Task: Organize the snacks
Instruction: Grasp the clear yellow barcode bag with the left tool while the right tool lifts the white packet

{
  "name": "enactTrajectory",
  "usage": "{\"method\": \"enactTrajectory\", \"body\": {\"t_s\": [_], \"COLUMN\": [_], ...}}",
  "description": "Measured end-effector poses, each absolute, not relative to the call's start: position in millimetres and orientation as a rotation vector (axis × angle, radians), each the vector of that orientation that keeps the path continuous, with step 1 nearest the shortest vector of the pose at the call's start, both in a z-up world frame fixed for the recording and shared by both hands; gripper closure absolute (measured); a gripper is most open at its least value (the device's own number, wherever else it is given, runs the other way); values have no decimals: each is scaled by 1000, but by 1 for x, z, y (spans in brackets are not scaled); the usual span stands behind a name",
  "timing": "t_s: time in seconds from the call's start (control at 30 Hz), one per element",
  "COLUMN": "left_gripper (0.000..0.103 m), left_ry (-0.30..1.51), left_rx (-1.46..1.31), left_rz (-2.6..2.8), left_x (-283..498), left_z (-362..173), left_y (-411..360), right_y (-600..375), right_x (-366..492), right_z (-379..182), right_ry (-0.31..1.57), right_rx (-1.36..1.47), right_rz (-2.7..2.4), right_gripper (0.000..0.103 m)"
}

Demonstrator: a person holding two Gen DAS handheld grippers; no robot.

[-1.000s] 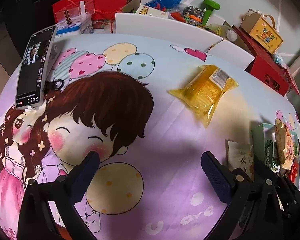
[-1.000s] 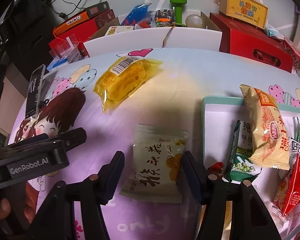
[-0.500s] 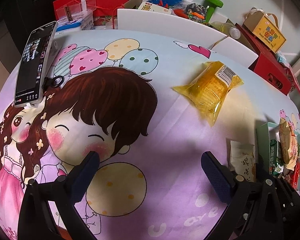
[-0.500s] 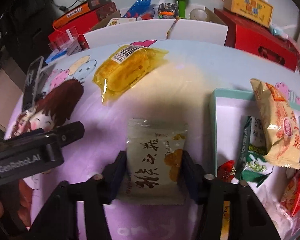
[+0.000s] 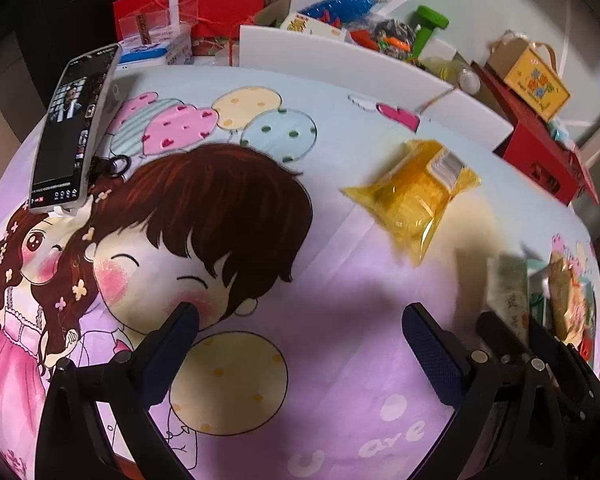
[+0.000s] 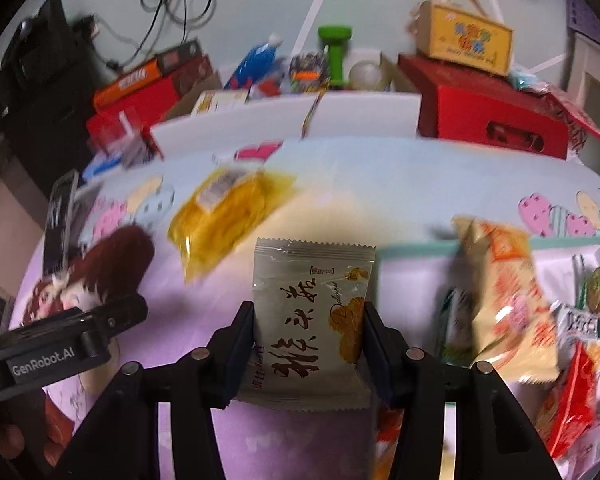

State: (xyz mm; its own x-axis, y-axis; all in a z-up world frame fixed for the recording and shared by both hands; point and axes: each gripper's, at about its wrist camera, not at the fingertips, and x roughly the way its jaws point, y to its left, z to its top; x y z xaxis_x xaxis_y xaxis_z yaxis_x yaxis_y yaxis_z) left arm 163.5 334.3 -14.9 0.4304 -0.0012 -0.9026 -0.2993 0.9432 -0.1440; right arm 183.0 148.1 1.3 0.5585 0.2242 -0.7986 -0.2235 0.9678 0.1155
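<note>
Right gripper [image 6: 306,330] clamped on the beige snack packet [image 6: 310,320], beside the tray [image 6: 416,256]. Left gripper [image 5: 300,340] jaws wide apart, holding nothing, over the tablecloth [image 5: 340,280].

My right tool [image 6: 308,344] covers the lower sides of the pale snack packet [image 6: 310,312]. The yellow bag [image 6: 224,216] smears with motion blur. The tray [image 6: 420,252] runs off the right edge, its packets blurred, their print unreadable. The phone [image 5: 74,132] screen is too small to read.
</note>
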Motion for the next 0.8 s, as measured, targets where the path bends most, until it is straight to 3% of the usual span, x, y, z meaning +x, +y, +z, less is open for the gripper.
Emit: {"method": "enactTrajectory", "body": {"t_s": [0.23, 0.4, 0.63, 0.7, 0.8], "left_gripper": [3, 23, 29, 39, 39], "left_ry": [1030, 1048, 1061, 1068, 1059], "left_rx": [-333, -183, 0, -5, -4], "left_rz": [39, -55, -120, -120, -114], "left_x": [192, 221, 249, 258, 266], "left_z": [8, 9, -7, -10, -13], "left_y": [326, 297, 266, 265, 263], "right_y": [131, 117, 104, 104, 105], "right_x": [196, 204, 209, 211, 212], "right_z": [20, 23, 18, 16, 13], "right_ry": [845, 823, 833, 839, 844], "right_rx": [45, 87, 119, 120, 119], "right_rz": [203, 170, 158, 162, 167], "right_gripper": [49, 49, 49, 49, 49]}}
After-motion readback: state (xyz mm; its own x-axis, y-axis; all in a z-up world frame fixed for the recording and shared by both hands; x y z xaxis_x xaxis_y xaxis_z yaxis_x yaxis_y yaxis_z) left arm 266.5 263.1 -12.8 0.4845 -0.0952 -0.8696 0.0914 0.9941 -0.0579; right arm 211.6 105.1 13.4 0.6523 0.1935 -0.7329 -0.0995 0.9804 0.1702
